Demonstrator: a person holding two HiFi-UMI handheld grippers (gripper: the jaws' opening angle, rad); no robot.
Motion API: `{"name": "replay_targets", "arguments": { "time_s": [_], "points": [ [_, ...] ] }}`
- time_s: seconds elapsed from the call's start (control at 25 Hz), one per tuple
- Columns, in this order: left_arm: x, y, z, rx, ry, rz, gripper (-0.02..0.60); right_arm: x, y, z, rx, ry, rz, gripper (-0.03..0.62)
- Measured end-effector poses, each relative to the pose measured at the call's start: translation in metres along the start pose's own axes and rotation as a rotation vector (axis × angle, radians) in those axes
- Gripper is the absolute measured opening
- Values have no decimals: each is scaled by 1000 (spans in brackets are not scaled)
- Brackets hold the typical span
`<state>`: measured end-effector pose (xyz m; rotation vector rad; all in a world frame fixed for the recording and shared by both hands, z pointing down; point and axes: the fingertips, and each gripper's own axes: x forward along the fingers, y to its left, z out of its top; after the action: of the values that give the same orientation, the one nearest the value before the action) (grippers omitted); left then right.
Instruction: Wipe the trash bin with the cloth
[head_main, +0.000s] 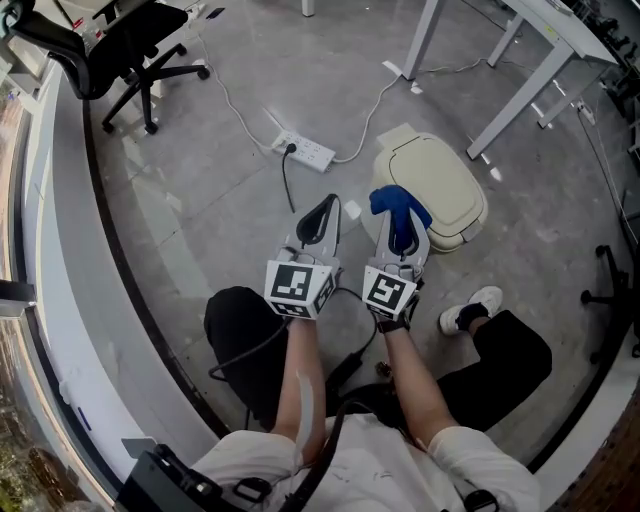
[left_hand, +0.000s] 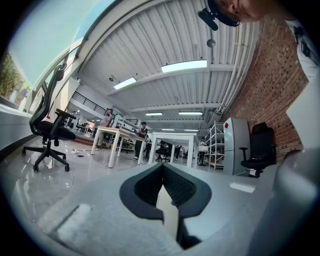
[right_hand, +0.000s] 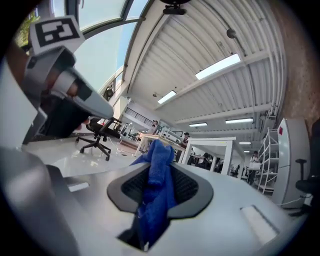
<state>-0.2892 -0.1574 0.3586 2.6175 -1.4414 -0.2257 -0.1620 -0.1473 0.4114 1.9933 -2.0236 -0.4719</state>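
Holding both tools low over the grey floor (head_main: 250, 90), the person has the left gripper (head_main: 325, 206) and the right gripper (head_main: 402, 232) side by side, close but apart. Look at the right one: its jaws are clamped on the blue cloth (head_main: 396, 203), and the right gripper view shows the cloth (right_hand: 157, 182) bunched between the dark pads, a tuft poking out past the tips and the rest trailing back into the tool. The left gripper's jaws are drawn together; in its own view the tips meet (left_hand: 162, 169) and nothing sits between them. The trash bin (head_main: 436, 180), cream with its lid shut, stands on the floor just to the far right of the cloth; whether cloth and bin touch cannot be told from above. Farther off to the left lies a white power strip (head_main: 304, 150) with cables running from it, and an office chair (head_main: 128, 45) stands in the far left corner.
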Motion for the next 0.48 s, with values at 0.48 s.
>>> {"name": "replay_targets", "arguments": {
  "time_s": [0.48],
  "points": [
    [11,-18,-34,15,88,-75,0,-12,75,-217,-143,394,112,100]
  ]
}}
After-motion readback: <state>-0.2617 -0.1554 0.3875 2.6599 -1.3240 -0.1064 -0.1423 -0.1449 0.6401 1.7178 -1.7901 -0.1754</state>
